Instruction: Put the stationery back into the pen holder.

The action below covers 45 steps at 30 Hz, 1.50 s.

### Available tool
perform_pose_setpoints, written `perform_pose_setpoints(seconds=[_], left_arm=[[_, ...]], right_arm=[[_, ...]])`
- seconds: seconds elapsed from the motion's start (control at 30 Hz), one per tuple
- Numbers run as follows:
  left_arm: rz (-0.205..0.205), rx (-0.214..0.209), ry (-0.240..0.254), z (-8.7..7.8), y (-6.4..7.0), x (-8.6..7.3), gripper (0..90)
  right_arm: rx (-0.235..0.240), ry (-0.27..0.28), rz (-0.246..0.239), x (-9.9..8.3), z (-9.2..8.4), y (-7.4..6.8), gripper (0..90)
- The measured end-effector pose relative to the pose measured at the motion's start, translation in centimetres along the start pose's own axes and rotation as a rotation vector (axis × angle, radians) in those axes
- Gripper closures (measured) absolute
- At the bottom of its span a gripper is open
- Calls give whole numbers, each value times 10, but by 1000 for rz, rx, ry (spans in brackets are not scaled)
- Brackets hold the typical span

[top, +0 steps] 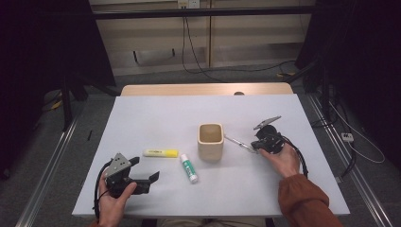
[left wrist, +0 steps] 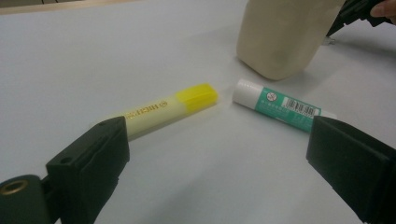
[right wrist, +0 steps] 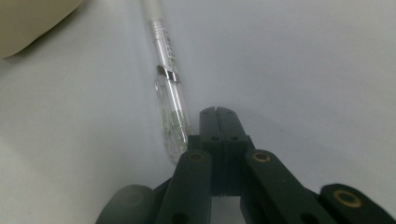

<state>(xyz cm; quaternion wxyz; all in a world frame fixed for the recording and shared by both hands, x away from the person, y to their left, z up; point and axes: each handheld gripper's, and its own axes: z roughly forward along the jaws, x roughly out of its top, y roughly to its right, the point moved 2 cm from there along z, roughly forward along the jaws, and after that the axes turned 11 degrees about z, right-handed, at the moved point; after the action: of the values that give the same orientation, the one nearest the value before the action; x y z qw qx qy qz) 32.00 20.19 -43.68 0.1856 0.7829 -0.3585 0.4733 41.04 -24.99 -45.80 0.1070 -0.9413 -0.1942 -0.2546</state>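
A clear pen [top: 239,143] lies on the white table [top: 156,118] just right of a beige cup [top: 210,141]. My right gripper [top: 256,144] rests at the pen's near end. In the right gripper view its jaws [right wrist: 218,113] are shut together with nothing between them, and the pen [right wrist: 168,79] lies along their left side. A yellow highlighter [top: 161,152] and a white-and-green glue stick [top: 188,168] lie left of the cup. My left gripper [top: 144,169] sits open near the front left. Beyond its wide jaws [left wrist: 215,158] lie the highlighter [left wrist: 163,109] and the glue stick [left wrist: 278,105].
The cup [left wrist: 285,32] stands upright past the glue stick, and its base corner [right wrist: 28,23] shows beside the pen's far end. Cables run across the floor beyond the table. Metal rails flank the table on both sides.
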Motion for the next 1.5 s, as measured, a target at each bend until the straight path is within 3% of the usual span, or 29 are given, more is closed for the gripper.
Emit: perform_pose_setpoints(seconds=[0.27, 0.5, 0.6, 0.67, 0.73, 0.93, 1.07, 1.3, 1.43, 1.5], left_arm=[[0, 0, 0, 0, 0, 0, 58], [-1, -2, 1, 0, 0, 0, 58], [-4, -2, 4, 1, 0, 0, 58], [-6, -2, 4, 1, 0, 0, 58], [0, -2, 1, 1, 0, 0, 58], [-4, -2, -2, 1, 1, 0, 58], [-3, 1, -4, 1, 0, 0, 58], [1, 3, -6, 2, 0, -1, 58], [2, 4, -8, 2, -1, -1, 58], [1, 3, -4, 2, -1, -1, 58]], right_arm=[[13, -15, -12, -5, -4, -7, 900], [41, -11, 5, -6, -5, -3, 900], [40, 4, 25, -5, -6, 0, 823], [46, 21, 27, -4, -9, 1, 819], [50, 47, 23, -3, -12, 1, 759], [30, 108, 13, 7, -18, -4, 394], [68, 93, 10, 14, -16, -7, 254], [85, 59, -7, 34, -3, -10, 232], [102, 22, -11, 44, 7, -11, 274], [98, 15, -39, 50, 11, -13, 344]])
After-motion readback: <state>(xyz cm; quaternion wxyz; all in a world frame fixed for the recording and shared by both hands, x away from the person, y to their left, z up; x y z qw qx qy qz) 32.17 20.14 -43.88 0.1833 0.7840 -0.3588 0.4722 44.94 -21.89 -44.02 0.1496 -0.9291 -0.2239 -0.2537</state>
